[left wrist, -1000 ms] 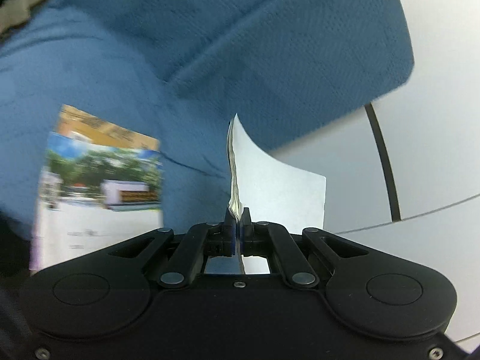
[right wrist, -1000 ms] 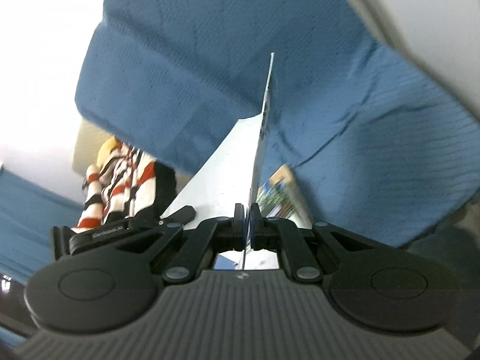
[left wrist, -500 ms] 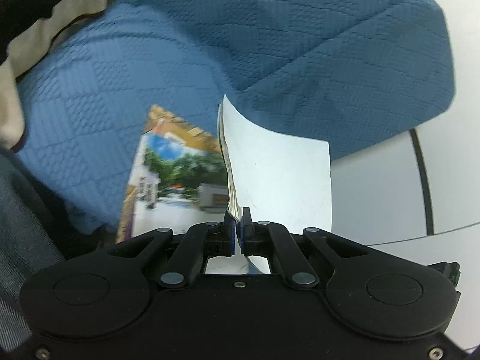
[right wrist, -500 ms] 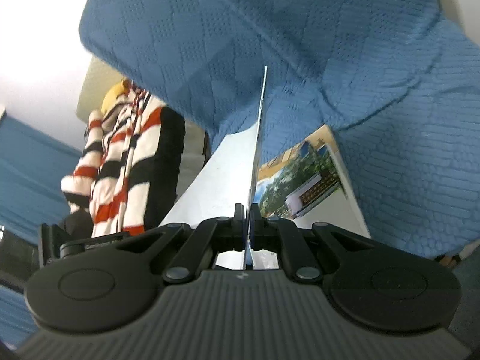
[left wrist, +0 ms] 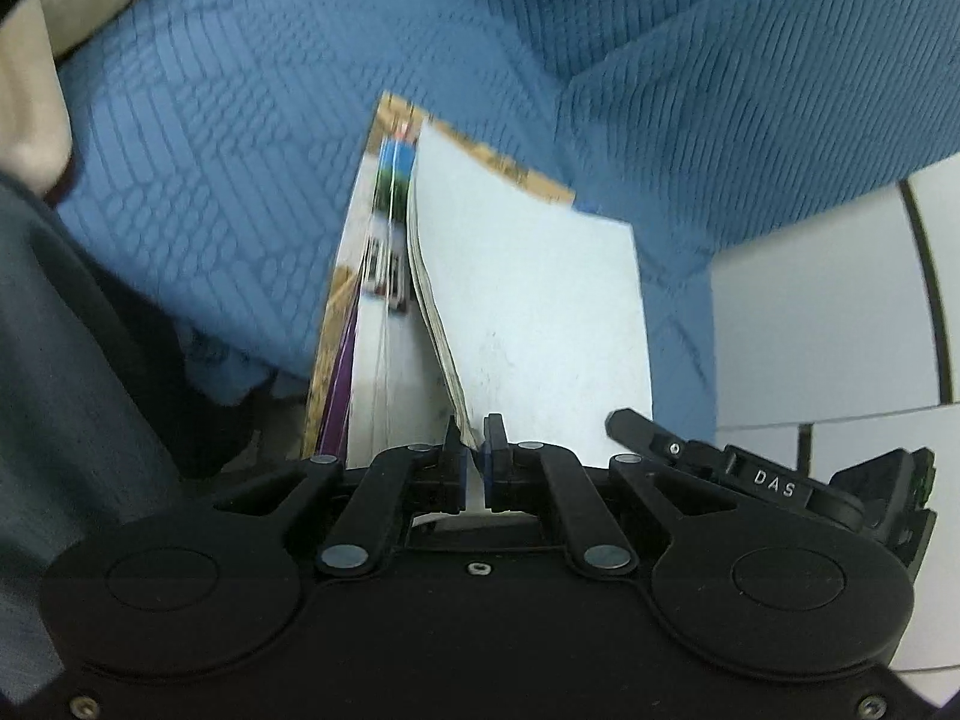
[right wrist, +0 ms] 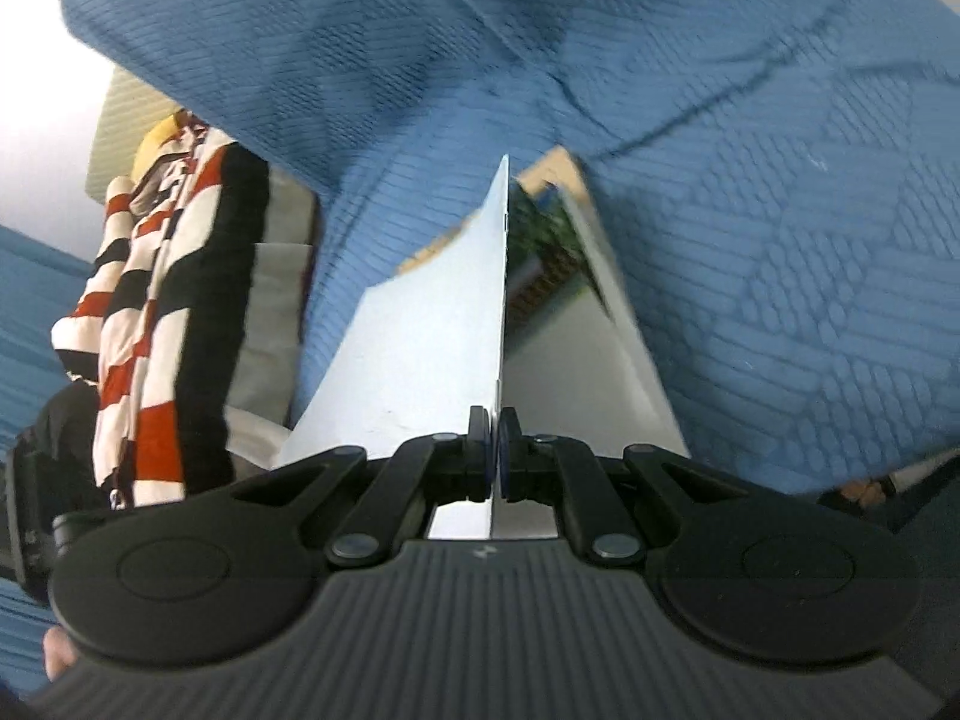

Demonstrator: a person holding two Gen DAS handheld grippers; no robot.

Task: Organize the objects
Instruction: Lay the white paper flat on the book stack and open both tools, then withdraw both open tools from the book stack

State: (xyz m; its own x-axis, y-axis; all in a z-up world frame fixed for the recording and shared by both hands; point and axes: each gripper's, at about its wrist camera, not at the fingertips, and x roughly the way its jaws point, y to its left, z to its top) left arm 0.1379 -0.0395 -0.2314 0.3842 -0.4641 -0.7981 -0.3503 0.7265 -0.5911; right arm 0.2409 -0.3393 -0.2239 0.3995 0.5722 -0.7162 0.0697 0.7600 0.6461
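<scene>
Both views are partly motion-blurred, so the print on the book (left wrist: 384, 276) is unreadable; only a smeared colour photo under a blue and tan band can be made out on its cover. The left gripper (left wrist: 476, 441) has its fingers (left wrist: 455, 462) closed on the edge of a fanned block of thin pages, whose outer white sheet (left wrist: 540, 324) curves away to the right; the lower page edges are hidden behind the black gripper body. In the right wrist view the right gripper (right wrist: 495, 450) is likewise clamped shut on a single stiff white sheet (right wrist: 420, 360) seen nearly edge-on, with the glossy photo cover (right wrist: 558, 276) lying just to its right. The book rests against the blue quilt (left wrist: 270, 150), a soft fabric with a raised geometric stitch pattern that fills most of both frames and hides whatever supports it. At left of the right wrist view stands a plush toy (right wrist: 156, 312) in red, white and black stripes, its yellow top half covered by the quilt. A smooth white surface (left wrist: 810, 312) crossed by dark lines shows at the right edge of the left wrist view. Grey cloth (left wrist: 48, 360) is cut off at lower left.
</scene>
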